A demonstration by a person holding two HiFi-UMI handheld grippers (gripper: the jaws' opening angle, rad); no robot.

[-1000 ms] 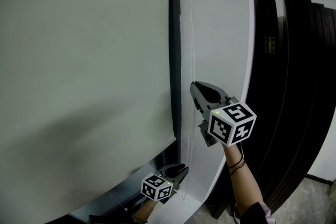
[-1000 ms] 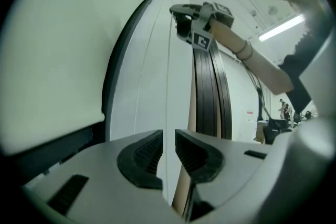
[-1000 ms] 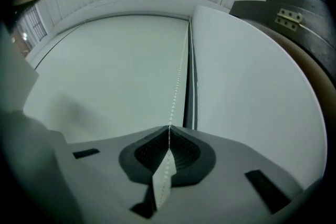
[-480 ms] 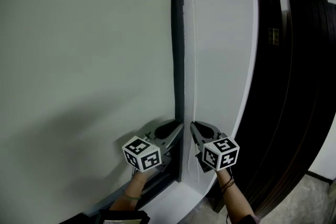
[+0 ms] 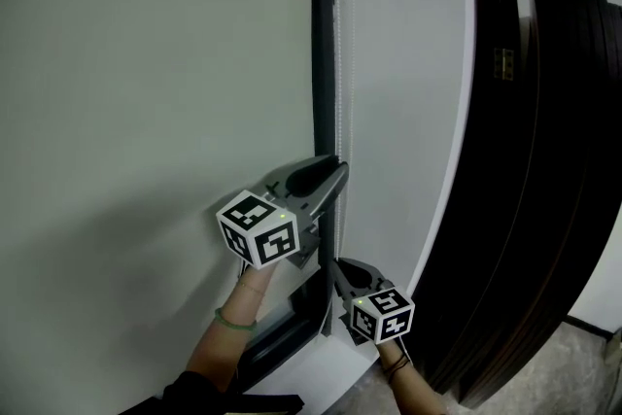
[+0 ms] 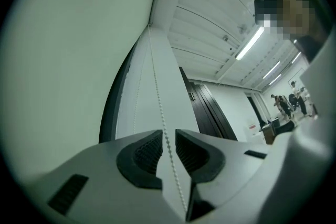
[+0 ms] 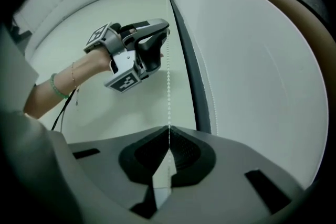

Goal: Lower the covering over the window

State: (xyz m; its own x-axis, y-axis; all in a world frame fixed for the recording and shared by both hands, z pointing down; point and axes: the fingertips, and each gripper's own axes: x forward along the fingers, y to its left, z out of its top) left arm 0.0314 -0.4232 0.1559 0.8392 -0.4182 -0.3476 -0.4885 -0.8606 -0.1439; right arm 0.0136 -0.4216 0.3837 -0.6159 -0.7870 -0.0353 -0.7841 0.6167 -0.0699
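Looking down in the head view, the blind (image 5: 146, 112) fills pretty much the whole left side, hanging flat over the window with only a dark uncovered strip (image 5: 282, 337) showing at the very bottom by the left forearm. A dark window frame (image 5: 322, 63) runs straight up its right edge, and the bead chain (image 5: 337, 92) hangs just beside that, against the white wall (image 5: 398, 92). Some dark panels (image 5: 544, 160) lean further right. The left tongs (image 5: 337, 176) are the higher pair, pointing at the chain, and the right tongs (image 5: 338, 265) sit lower on the same line. Over in the left gripper view, the left tongs (image 6: 168, 134) are only narrowly parted: the bead chain (image 6: 157, 92) runs up through the gap and the pads aren't squeezing it. The blind (image 6: 63, 60) is off to the left, and ceiling lights (image 6: 249, 44) show up top right. The right gripper view is clearer on grip: the right tongs (image 7: 169, 127) are pinched together right on the bead chain (image 7: 168, 86), which goes straight up from the tips past the left tongs (image 7: 165, 39) above. The blind (image 7: 136, 97) sits behind that hand, the window frame (image 7: 189, 71) cuts down the middle, and a second run of chain (image 7: 210, 92) hangs against the wall to its right. There's a green bracelet (image 7: 55, 86) on the left wrist too.
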